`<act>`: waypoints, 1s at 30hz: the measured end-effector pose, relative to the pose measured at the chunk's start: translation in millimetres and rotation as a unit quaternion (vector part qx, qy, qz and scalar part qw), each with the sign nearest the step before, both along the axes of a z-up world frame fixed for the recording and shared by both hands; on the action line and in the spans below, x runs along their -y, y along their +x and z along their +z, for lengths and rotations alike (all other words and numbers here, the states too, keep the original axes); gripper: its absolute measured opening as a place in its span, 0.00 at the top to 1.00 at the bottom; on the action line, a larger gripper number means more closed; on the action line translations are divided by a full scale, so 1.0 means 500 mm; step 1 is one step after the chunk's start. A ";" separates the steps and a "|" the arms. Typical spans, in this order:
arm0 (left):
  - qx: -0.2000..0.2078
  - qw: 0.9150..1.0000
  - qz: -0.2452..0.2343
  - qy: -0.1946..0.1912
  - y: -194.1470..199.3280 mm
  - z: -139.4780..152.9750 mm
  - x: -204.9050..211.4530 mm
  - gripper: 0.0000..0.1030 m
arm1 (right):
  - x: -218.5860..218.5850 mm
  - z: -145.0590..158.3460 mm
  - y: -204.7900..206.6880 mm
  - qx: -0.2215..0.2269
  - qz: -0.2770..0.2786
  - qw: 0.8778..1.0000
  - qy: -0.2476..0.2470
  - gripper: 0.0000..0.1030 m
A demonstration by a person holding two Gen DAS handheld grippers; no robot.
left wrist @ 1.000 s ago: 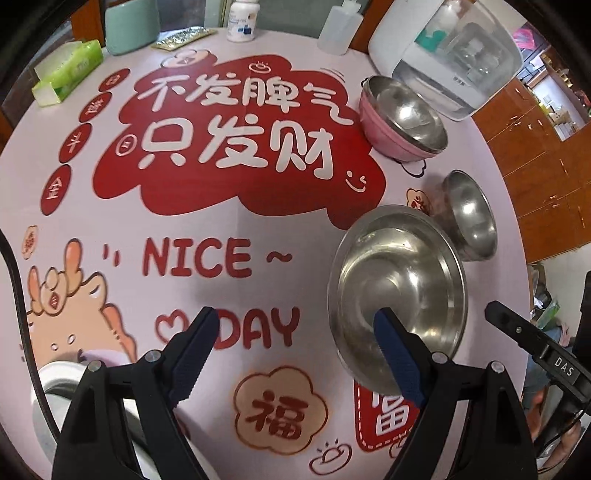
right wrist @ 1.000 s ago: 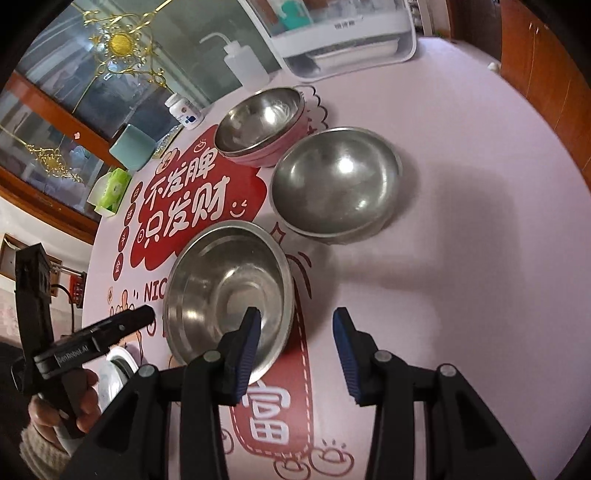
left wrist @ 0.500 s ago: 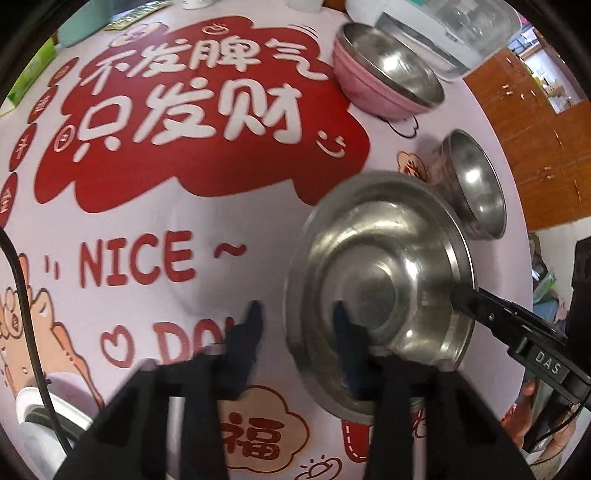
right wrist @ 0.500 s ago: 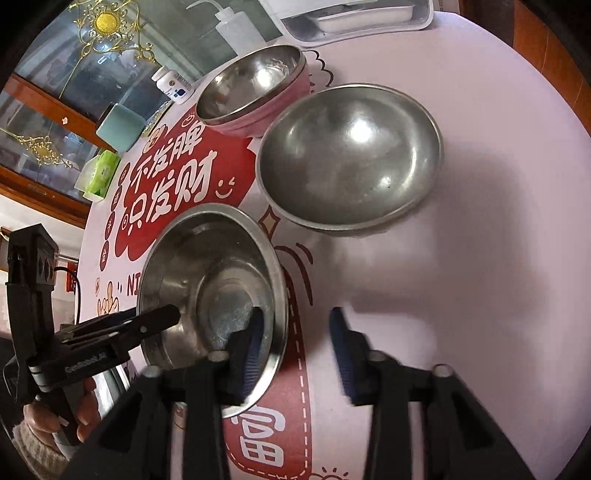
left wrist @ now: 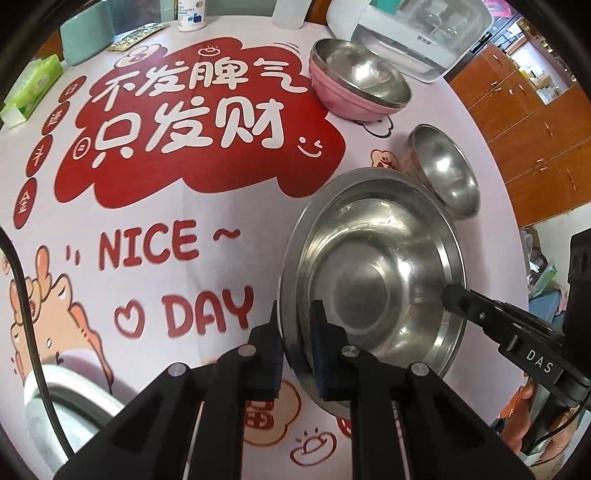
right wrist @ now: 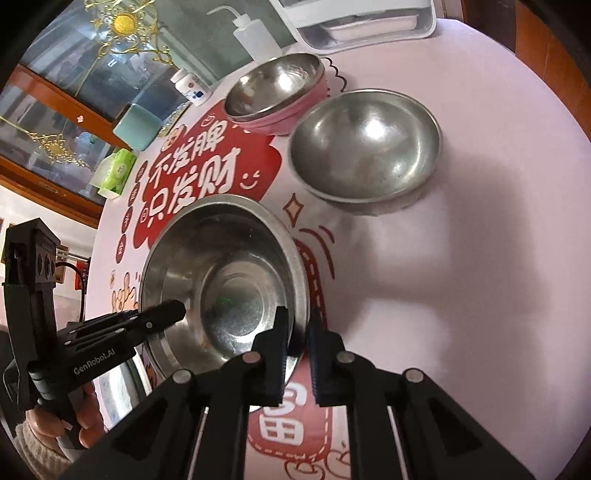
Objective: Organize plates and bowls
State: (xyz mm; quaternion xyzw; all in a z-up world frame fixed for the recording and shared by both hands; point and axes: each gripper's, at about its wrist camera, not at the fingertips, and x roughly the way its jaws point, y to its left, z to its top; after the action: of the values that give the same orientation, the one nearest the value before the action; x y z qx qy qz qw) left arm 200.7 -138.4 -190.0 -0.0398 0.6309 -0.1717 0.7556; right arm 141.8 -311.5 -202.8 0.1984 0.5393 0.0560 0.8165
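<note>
The left hand-held gripper (left wrist: 297, 339), marked "GenRobot.AI", and right hand-held gripper (right wrist: 298, 339), marked "DAS", each pinch the steel basin (left wrist: 373, 273) rim.

Round table (left wrist: 221, 221) with printed pink cloth, three steel bowls (left wrist: 373, 273), tissue pack (left wrist: 33, 85), bottles (right wrist: 255, 33)

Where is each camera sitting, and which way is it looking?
Left wrist view: rides the left gripper, looks steeply down at the wide steel bowl whose rim it pinches; the right gripper shows opposite.
Right wrist view: rides the right gripper, clamped on the bowl's other rim; the left gripper and a hand show.
Both see the same bowl, the pink bowl and the smaller steel bowl.
</note>
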 end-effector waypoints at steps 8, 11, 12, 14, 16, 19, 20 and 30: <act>0.014 1.000 -0.007 -0.007 -0.073 0.039 -0.023 0.89 | -0.025 0.036 -0.066 0.012 0.011 1.000 -0.013 0.91; 0.017 1.000 -0.016 -0.006 -0.108 0.049 -0.029 0.89 | -0.035 0.043 -0.089 0.011 0.019 1.000 -0.020 0.91; 0.019 1.000 -0.020 -0.005 -0.120 0.052 -0.030 0.89 | -0.037 0.044 -0.097 0.011 0.021 1.000 -0.020 0.91; 0.018 1.000 -0.025 -0.004 -0.140 0.051 -0.031 0.89 | -0.041 0.046 -0.112 0.009 0.025 0.999 -0.022 0.91; 0.017 0.999 -0.029 -0.002 -0.159 0.052 -0.033 0.89 | -0.047 0.045 -0.127 0.007 0.031 0.999 -0.028 0.91; 0.021 0.999 -0.033 0.003 -0.184 0.050 -0.036 0.89 | -0.060 0.039 -0.148 0.003 0.044 0.998 -0.039 0.90; 0.020 0.999 -0.035 0.004 -0.191 0.048 -0.037 0.88 | -0.062 0.037 -0.154 0.002 0.047 0.998 -0.040 0.90; -0.008 0.999 -0.045 0.020 -0.277 0.002 -0.062 0.87 | -0.096 -0.013 -0.216 -0.035 0.086 0.995 -0.035 0.90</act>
State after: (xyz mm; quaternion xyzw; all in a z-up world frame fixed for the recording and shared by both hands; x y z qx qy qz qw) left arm 62.3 -107.2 -188.8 0.0027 0.6411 -0.1926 0.7429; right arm 33.9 -263.6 -209.1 0.1250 0.5838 0.1001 0.7960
